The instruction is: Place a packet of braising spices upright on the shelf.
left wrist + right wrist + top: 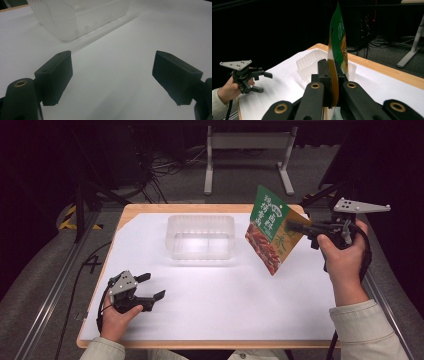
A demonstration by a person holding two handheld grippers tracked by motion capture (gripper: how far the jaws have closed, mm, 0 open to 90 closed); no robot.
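Item: snack pouch (269,231), green top with a picture of reddish-brown food below; held clear of the counter (210,310) at its far right, long axis running from upper corner down and toward me, lower corner hanging over the white sheet; in the right gripper view the pouch (338,42) stands edge-on, rising straight up between the jaws

Holder: my right gripper (300,227), jaws closed flat on the pouch's right edge; the right gripper (331,82) shows both jaws pressed against the film with no gap visible; grip sits on the side edge, not at a corner

Destination, as I judge it: clear plastic tub (200,236), open top, nothing visible inside, resting on the counter toward the far middle; the tub lies to the left of the pouch and lower, just beside the pouch's hanging corner without touching it; the coming move turns on this, I think: carry left and down, with the long axis brought in line with the tub's long side so the pouch drops flat within the walls

Idle: my left gripper (148,286), jaws spread wide, holding nothing, low over the near left of the counter, well apart from pouch and tub; the left gripper (112,75) looks across bare white sheet toward the tub (75,17); the right hand is by far the nearer to the work
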